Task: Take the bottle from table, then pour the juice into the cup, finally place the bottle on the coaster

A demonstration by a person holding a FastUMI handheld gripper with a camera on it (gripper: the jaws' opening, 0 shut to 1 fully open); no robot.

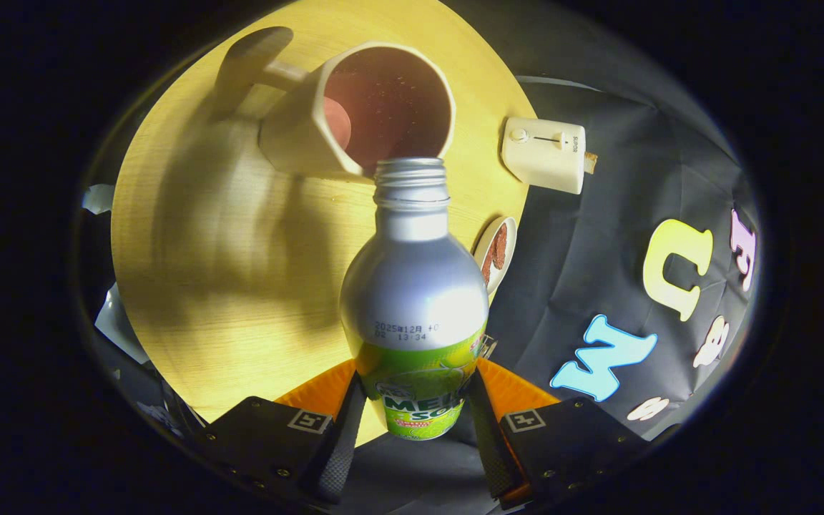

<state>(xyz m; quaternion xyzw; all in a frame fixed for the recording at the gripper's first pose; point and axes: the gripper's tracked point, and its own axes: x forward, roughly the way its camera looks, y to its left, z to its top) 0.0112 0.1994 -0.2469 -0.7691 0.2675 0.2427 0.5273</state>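
Over table (197, 286), bottle (413, 286) mouth toward cup (355, 114)

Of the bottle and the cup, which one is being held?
The bottle: the gripper is shut on its body, its open neck tipped toward the cup, which stands untouched on the table.

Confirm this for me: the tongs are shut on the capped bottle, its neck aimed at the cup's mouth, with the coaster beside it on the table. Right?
One thing is off: the bottle has no cap; its threaded mouth is open. The gripper view shows this. The rest holds: the tongs are shut on the bottle, its neck is aimed at the cup's mouth, and the coaster lies beside it on the table.
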